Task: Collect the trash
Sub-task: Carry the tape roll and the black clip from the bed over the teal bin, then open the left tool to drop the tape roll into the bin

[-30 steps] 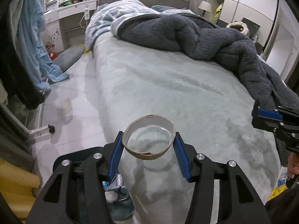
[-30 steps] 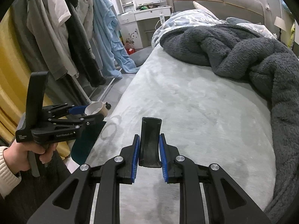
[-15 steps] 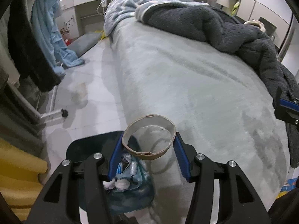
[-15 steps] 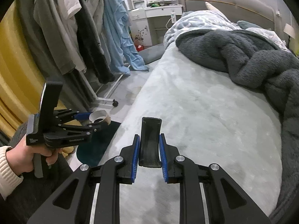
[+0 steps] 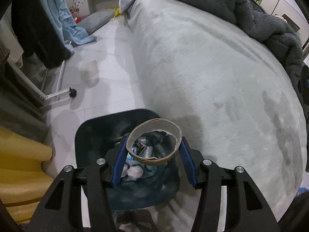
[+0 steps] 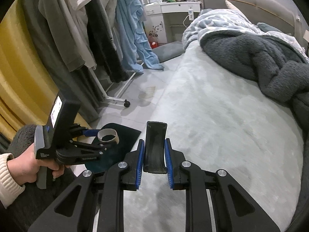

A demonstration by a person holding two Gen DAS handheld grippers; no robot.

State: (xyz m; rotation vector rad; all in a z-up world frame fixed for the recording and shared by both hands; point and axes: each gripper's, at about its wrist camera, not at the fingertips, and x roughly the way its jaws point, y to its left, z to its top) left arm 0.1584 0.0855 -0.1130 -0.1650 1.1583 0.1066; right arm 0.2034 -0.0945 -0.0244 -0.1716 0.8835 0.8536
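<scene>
Tube (image 5: 154,141) is clamped in left gripper (image 5: 153,154) directly above bin (image 5: 87,135); release only once centred. Black strip (image 6: 155,145) is pinched in fully closed right gripper (image 6: 154,160), over bed (image 6: 222,125).

Lettering on the hand-held claw, too small to read

From here I see small white print along the side of the left claw (image 6: 108,138) body and a tiny white label on its rear corner, just above the hand (image 6: 29,166); neither is legible. Packaging in the trash bin (image 5: 92,135) shows markings, also unreadable.
</scene>
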